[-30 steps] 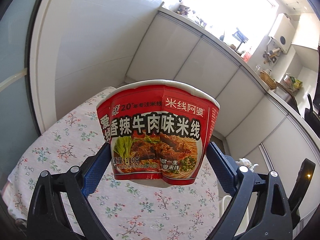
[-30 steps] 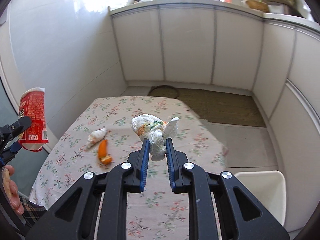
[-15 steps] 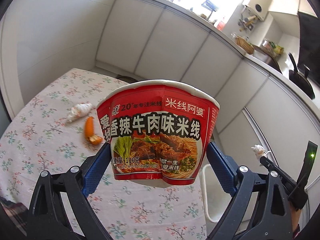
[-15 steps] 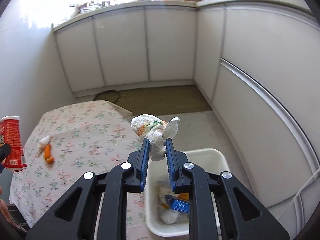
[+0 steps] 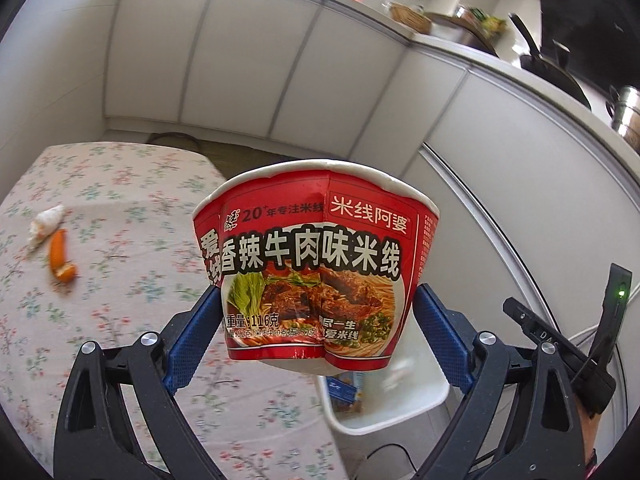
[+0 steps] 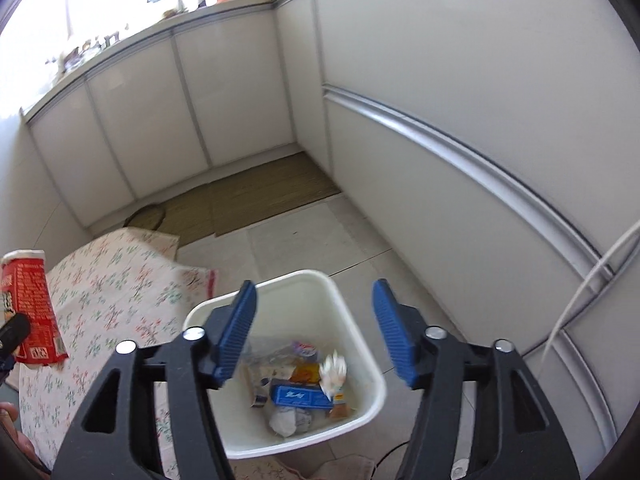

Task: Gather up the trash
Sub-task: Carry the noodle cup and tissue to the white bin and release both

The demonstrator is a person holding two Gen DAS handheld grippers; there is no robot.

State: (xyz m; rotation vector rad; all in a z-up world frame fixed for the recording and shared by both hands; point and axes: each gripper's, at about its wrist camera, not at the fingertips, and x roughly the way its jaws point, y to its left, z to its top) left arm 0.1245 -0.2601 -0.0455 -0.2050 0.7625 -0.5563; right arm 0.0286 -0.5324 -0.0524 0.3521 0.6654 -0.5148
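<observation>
Gone from our right gripper [image 6: 314,330], the crumpled wrapper [image 6: 332,372] drops into the white bin [image 6: 360,328] as its fingers open. We next bring the noodle cup [image 5: 316,268], clamped in the left gripper [image 5: 316,336], over the bin before releasing.

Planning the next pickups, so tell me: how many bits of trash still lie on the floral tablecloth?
2: a crumpled white scrap and, just nearer the camera, an orange peel, both toward its left edge. The noodle cup may hide others.
</observation>
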